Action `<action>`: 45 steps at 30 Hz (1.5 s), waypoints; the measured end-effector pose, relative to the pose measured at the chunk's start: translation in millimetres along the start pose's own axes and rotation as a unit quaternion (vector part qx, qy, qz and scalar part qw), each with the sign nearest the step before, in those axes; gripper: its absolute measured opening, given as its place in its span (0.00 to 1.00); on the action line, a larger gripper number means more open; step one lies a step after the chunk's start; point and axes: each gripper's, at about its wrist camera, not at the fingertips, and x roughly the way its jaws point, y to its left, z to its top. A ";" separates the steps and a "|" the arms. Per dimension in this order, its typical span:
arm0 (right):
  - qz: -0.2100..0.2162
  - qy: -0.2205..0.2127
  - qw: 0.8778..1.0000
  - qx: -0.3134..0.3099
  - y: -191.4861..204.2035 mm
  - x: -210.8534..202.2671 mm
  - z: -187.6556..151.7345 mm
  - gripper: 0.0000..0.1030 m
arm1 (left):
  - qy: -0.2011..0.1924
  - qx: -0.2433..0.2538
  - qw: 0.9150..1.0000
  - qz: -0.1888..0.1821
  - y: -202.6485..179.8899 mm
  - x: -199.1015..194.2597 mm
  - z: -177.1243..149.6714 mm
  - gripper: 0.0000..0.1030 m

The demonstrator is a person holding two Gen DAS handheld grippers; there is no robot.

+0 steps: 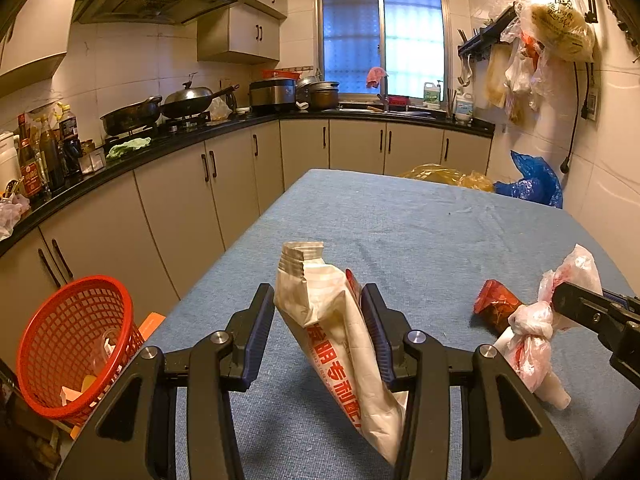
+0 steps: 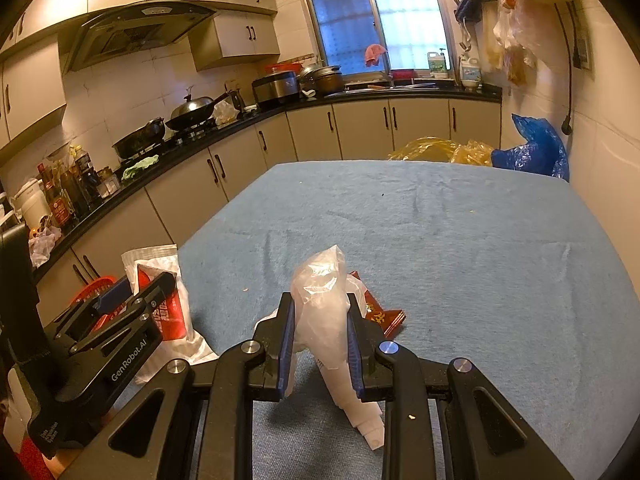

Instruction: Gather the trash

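My left gripper (image 1: 318, 300) is shut on a white package (image 1: 332, 320) printed with red characters, held tilted over the blue-clothed table (image 1: 400, 216). From the right wrist view the same left gripper (image 2: 138, 284) and white package (image 2: 172, 312) show at the left. My right gripper (image 2: 320, 304) is shut on a knotted clear plastic bag (image 2: 320, 300), whose tail reaches the table (image 2: 440, 220). The left wrist view shows this bag (image 1: 532, 328) in the right gripper (image 1: 576, 300). A red wrapper (image 1: 496, 304) (image 2: 384, 318) lies on the cloth just behind it.
A red mesh basket (image 1: 76, 344) (image 2: 94, 286) holding some scraps stands on the floor left of the table. Yellow bags (image 1: 448, 174) and a blue bag (image 1: 532, 184) sit beyond the table's far edge. A cabinet counter (image 1: 180, 140) with pans and bottles runs along the left.
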 end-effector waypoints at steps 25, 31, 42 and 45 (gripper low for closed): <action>0.002 -0.010 1.000 0.017 -7.0 -10.4 3.2 0.24 | -0.006 -0.005 1.000 0.018 5.5 -9.8 3.9 0.43; 0.003 -0.014 1.000 0.018 -6.9 -13.2 3.2 0.24 | -0.010 -0.006 1.000 0.015 5.5 -26.9 6.1 0.43; -0.004 -0.016 1.000 0.019 -5.2 -13.8 3.0 0.24 | -0.019 -0.011 0.999 0.023 13.6 -56.6 9.2 0.43; -0.001 -0.017 1.000 0.019 -3.8 -14.8 2.6 0.24 | -0.019 -0.014 0.999 0.027 11.9 -60.7 11.2 0.43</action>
